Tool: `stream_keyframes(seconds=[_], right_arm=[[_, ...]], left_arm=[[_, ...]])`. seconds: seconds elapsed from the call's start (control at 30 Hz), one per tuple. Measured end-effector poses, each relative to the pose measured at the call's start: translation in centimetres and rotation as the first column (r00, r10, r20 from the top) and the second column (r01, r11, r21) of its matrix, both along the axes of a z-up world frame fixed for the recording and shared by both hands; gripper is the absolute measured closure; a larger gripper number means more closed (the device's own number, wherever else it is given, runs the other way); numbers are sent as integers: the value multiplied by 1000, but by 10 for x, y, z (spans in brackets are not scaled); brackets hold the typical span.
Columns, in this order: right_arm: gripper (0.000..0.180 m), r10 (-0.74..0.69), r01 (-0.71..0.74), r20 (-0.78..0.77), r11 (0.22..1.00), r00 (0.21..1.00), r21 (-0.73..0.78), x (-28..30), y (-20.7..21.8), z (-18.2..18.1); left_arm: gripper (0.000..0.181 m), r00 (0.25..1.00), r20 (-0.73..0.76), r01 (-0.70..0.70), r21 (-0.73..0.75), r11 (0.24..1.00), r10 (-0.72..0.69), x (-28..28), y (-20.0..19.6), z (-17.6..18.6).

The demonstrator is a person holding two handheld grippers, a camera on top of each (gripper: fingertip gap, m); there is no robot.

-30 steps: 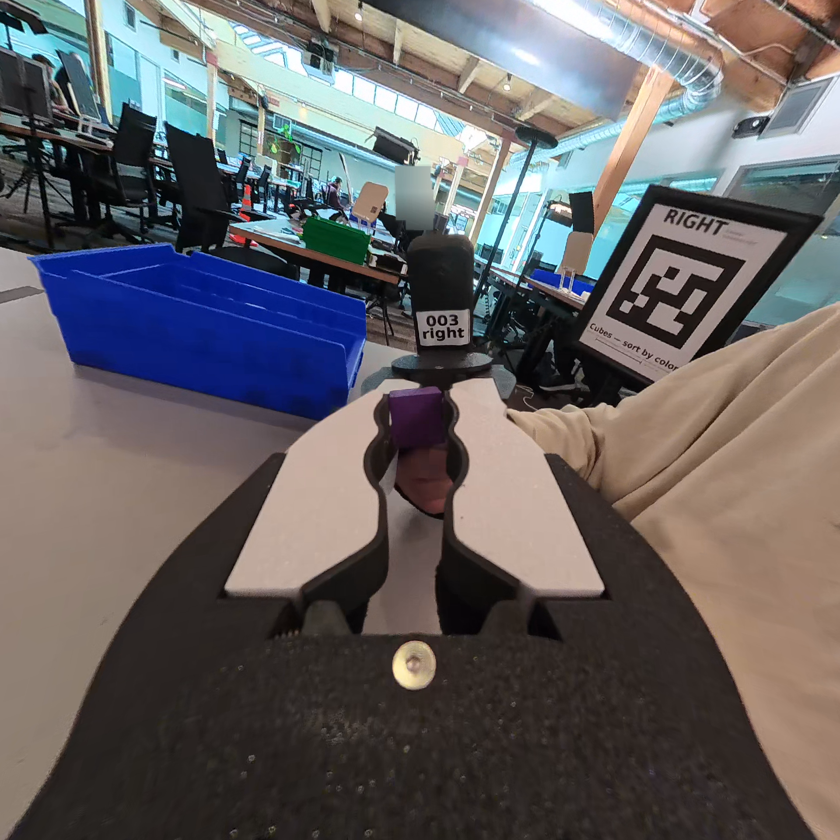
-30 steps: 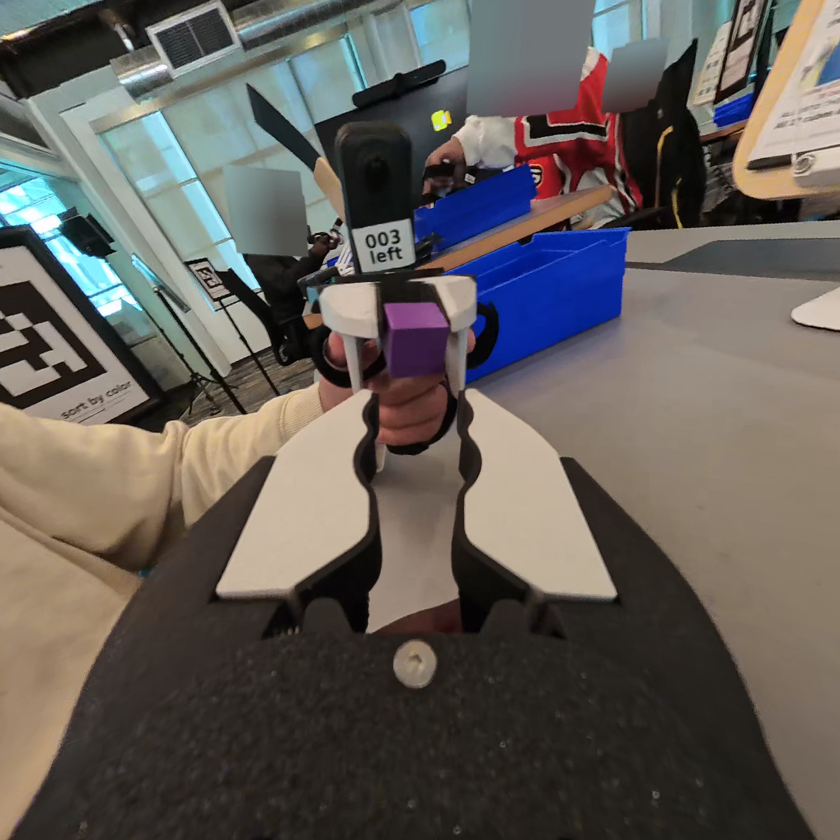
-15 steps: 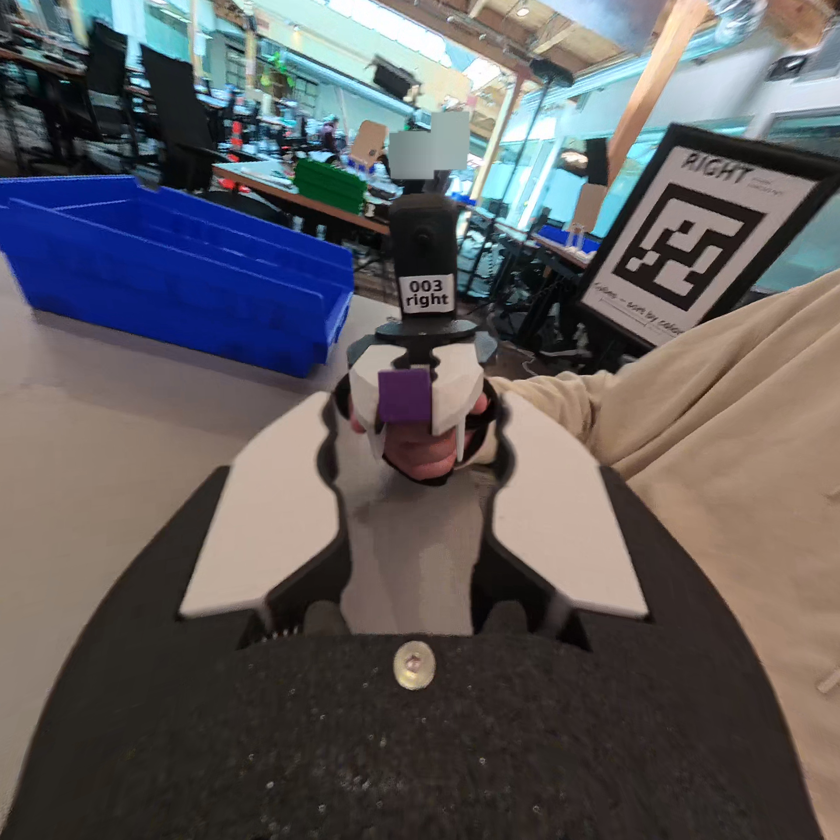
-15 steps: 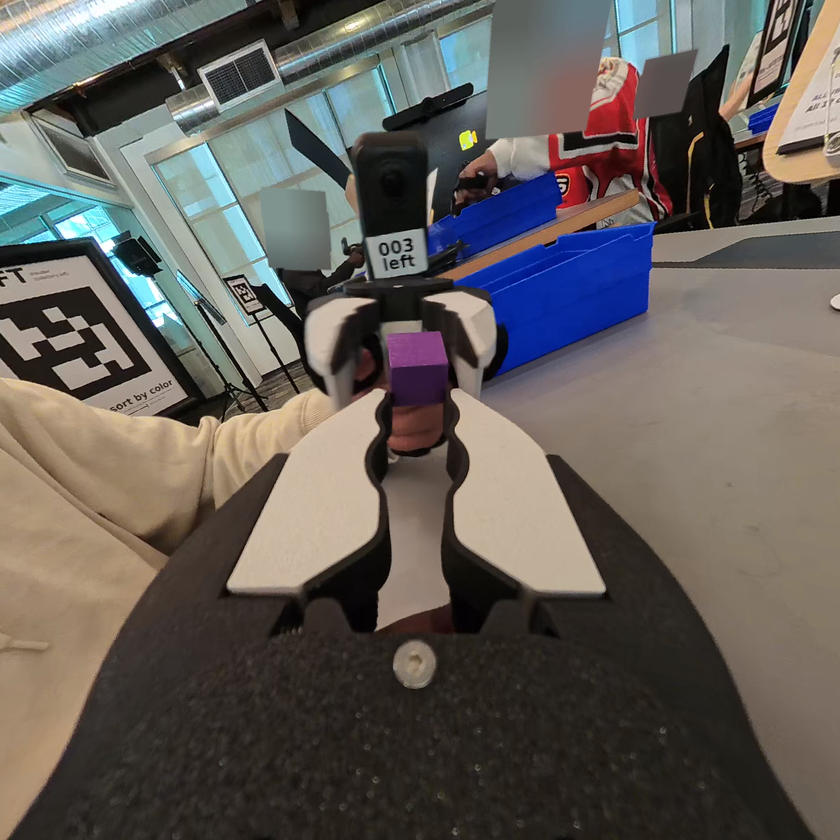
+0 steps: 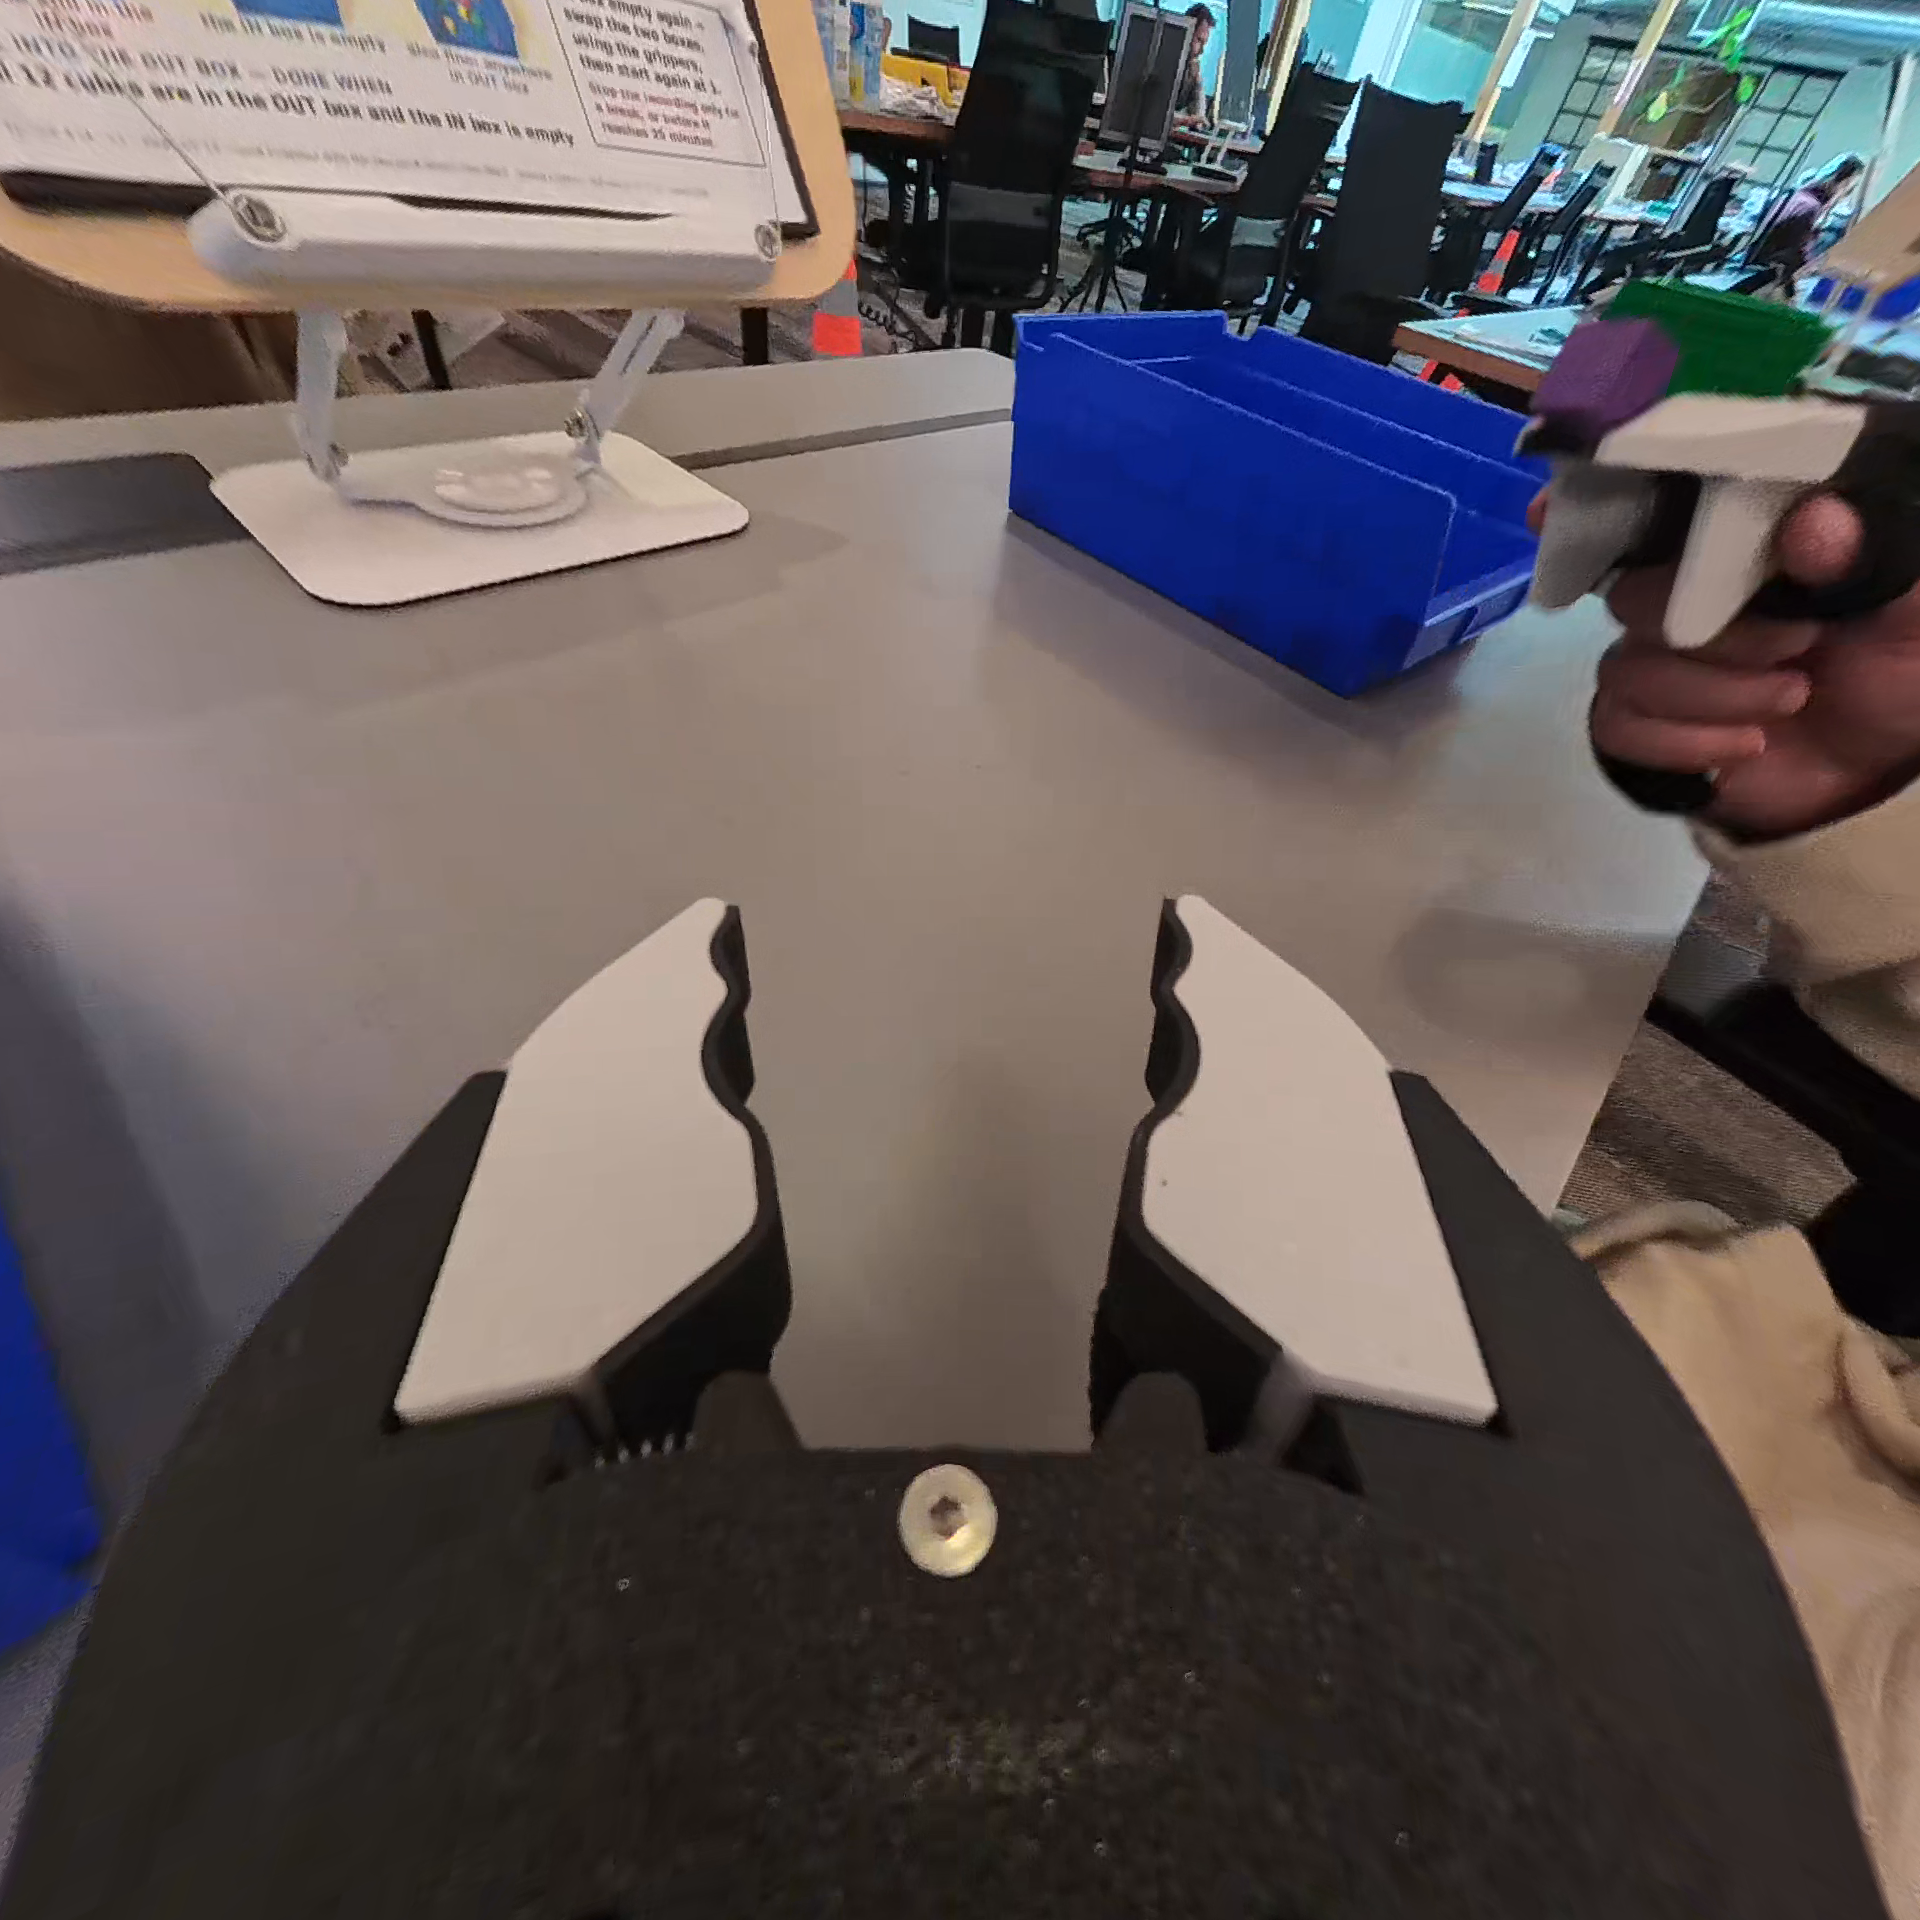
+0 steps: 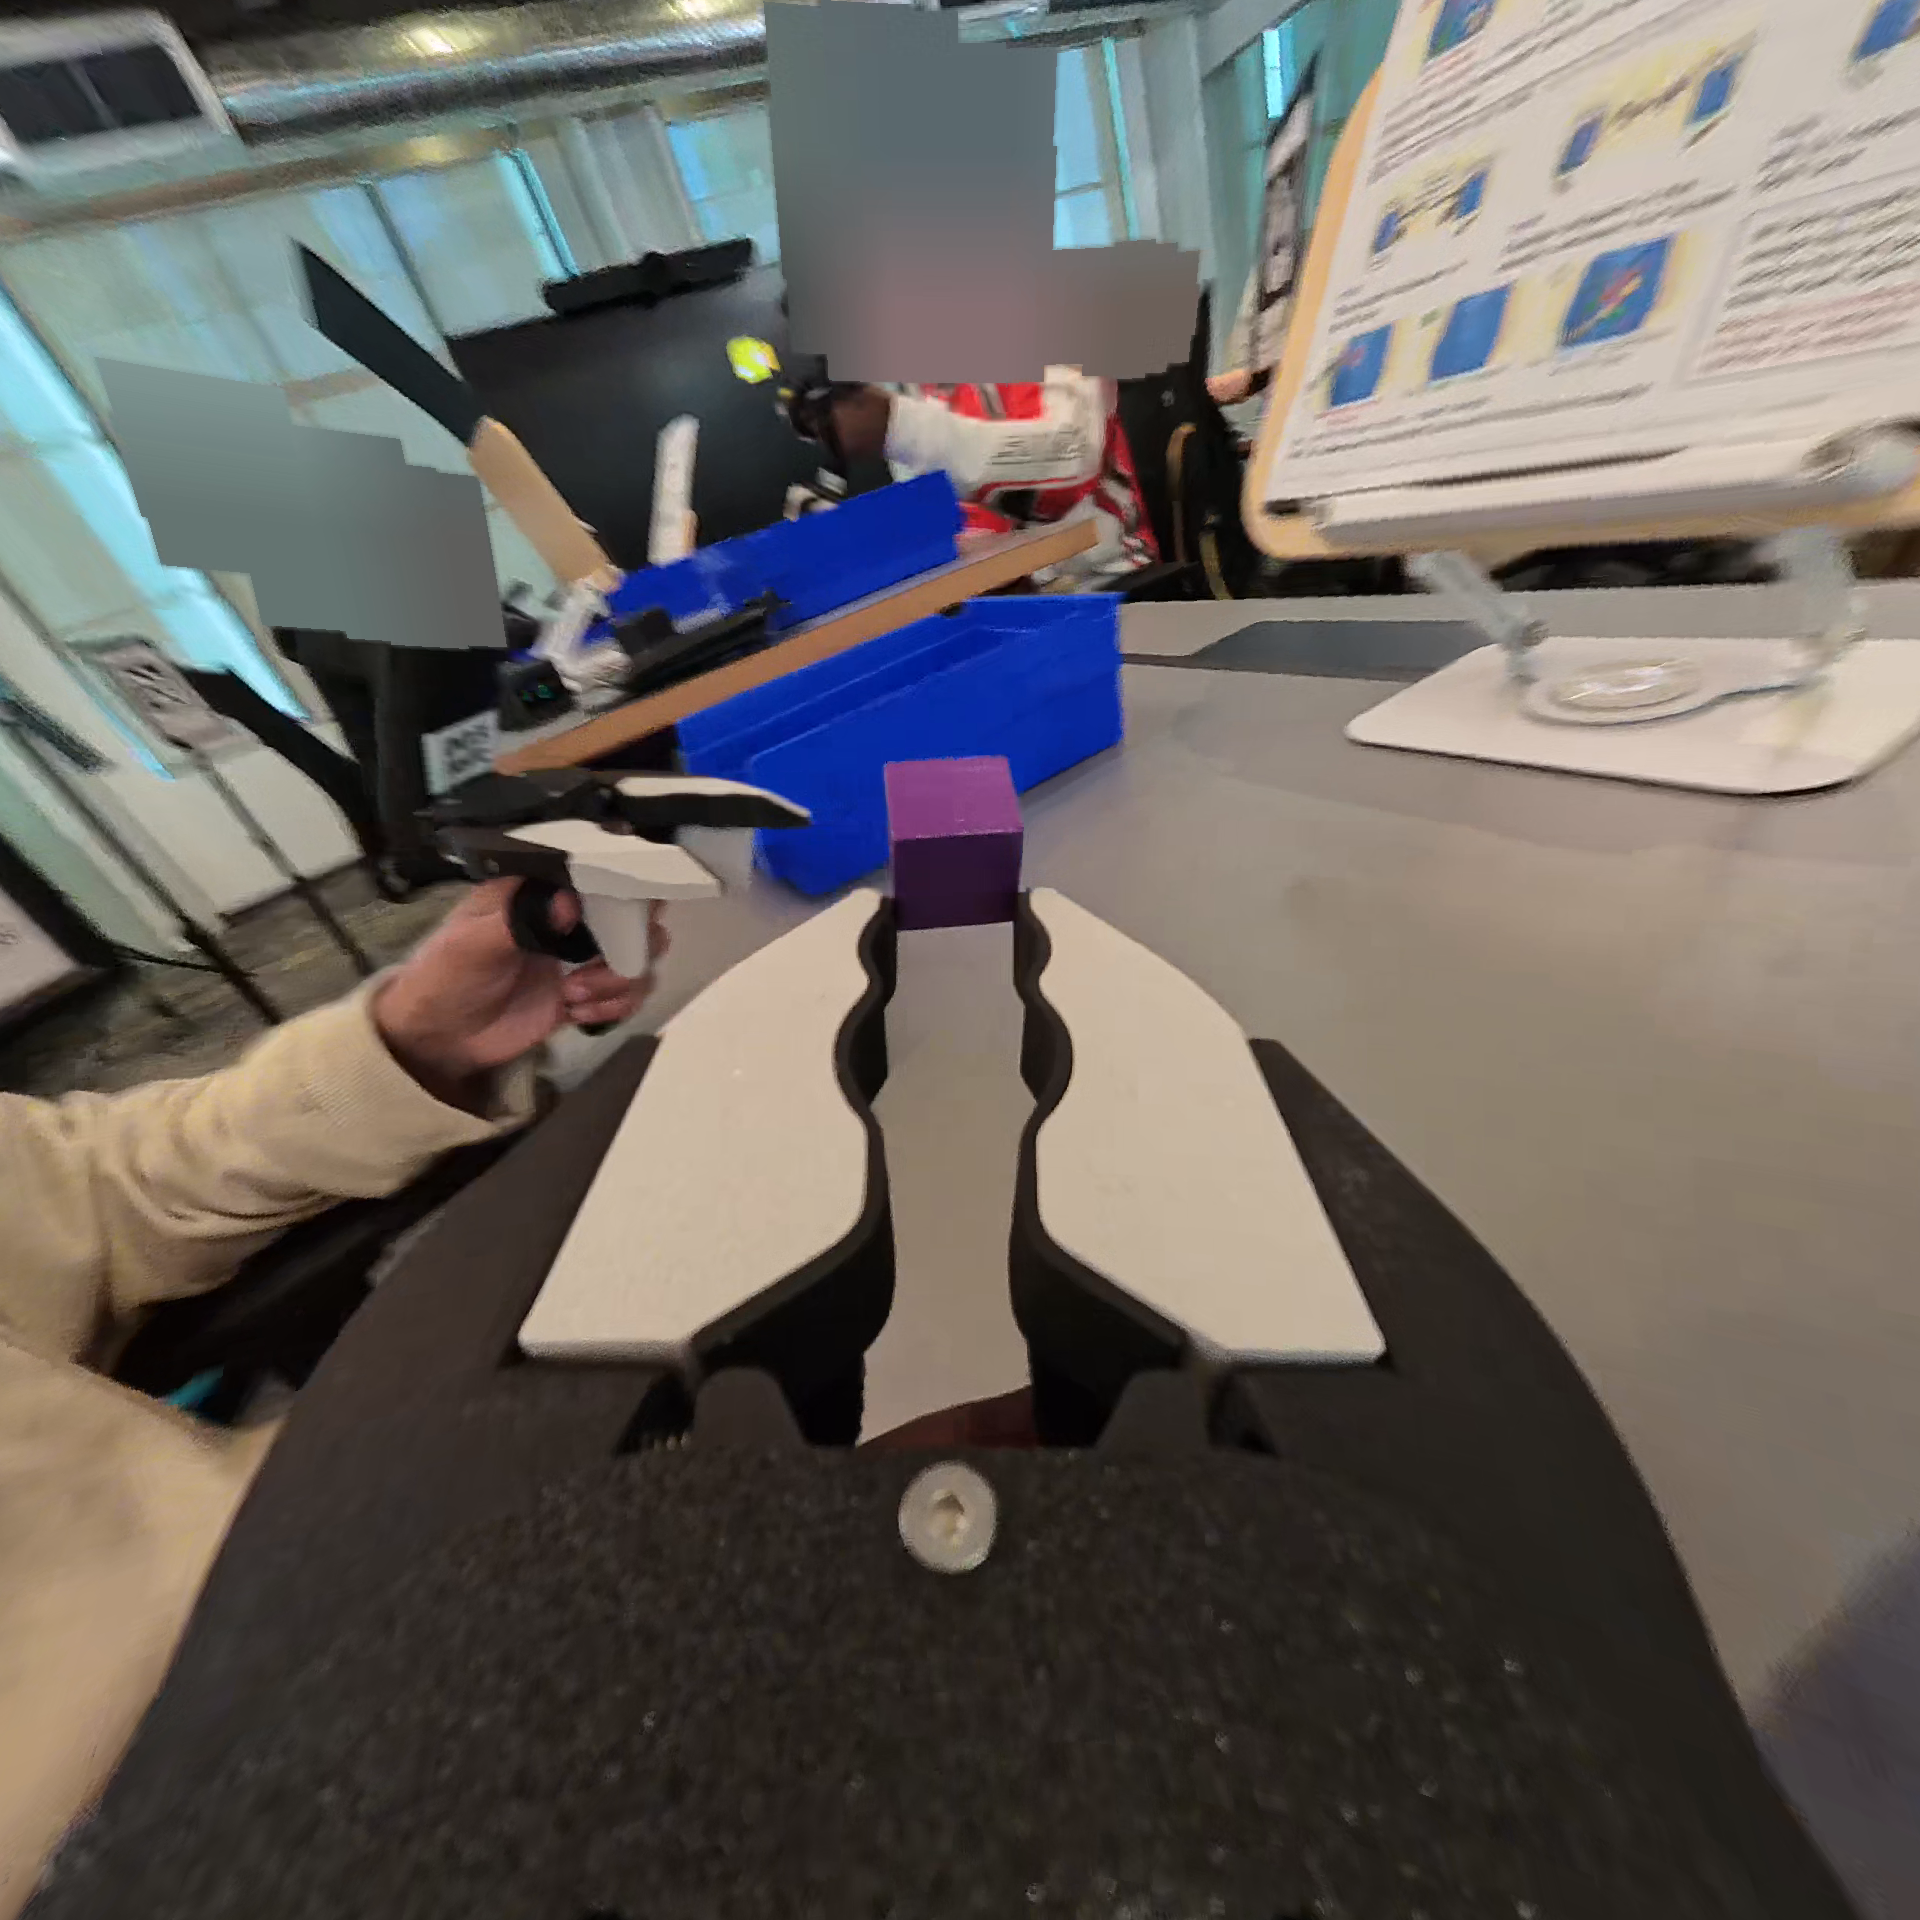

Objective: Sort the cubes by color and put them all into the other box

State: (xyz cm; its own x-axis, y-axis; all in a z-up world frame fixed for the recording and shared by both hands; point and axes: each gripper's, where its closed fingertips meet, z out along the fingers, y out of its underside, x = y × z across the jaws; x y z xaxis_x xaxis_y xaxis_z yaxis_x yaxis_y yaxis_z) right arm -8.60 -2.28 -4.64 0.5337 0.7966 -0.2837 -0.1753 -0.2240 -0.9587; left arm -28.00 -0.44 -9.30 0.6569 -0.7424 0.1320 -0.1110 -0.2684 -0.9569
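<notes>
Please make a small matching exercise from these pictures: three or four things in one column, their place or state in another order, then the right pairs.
1. left gripper
2. right gripper
3. small purple cube
4. blue plastic box

a. resting on the grey table
b. open, holding nothing
c. shut on the cube
d. held between two fingertips

Pairs: 1-b, 2-c, 3-d, 4-a

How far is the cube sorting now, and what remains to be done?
Done: nothing can be confirmed, since neither view shows inside a box. In hand: the right gripper is shut on a purple cube, held above the grey table. The left gripper is open and empty. Left: placing this cube in a blue box; other cubes are out of sight.
</notes>
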Motion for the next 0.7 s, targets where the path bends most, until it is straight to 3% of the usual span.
stream_keyframes(seconds=[0.07,0.13,0.23,0.3,0.37,0.57,0.7], right_arm=[[158,-127,122,137,992,982,42,40,8,14],[158,-268,269,321,962,909,40,100,21,25],[159,-330,434,682,901,653,20,199,41,16],[158,-190,449,847,892,496,-62,244,54,-5],[158,-36,435,902,884,430,-172,266,72,-29],[158,354,434,895,785,270,-442,277,95,-102],[158,525,473,843,716,118,-513,287,87,-121]], left_arm=[[106,1000,13,18,-35,999,-17,1,0,-2],[106,999,26,41,-51,998,-40,5,-3,-1],[106,998,1,66,-44,997,-66,12,-7,-2],[106,996,-29,79,-25,997,-79,17,-9,-2],[107,995,-60,82,2,997,-81,21,-11,-1],[107,989,-126,85,45,995,-79,26,-15,-3],[108,985,-147,93,34,995,-87,26,-18,-10]])
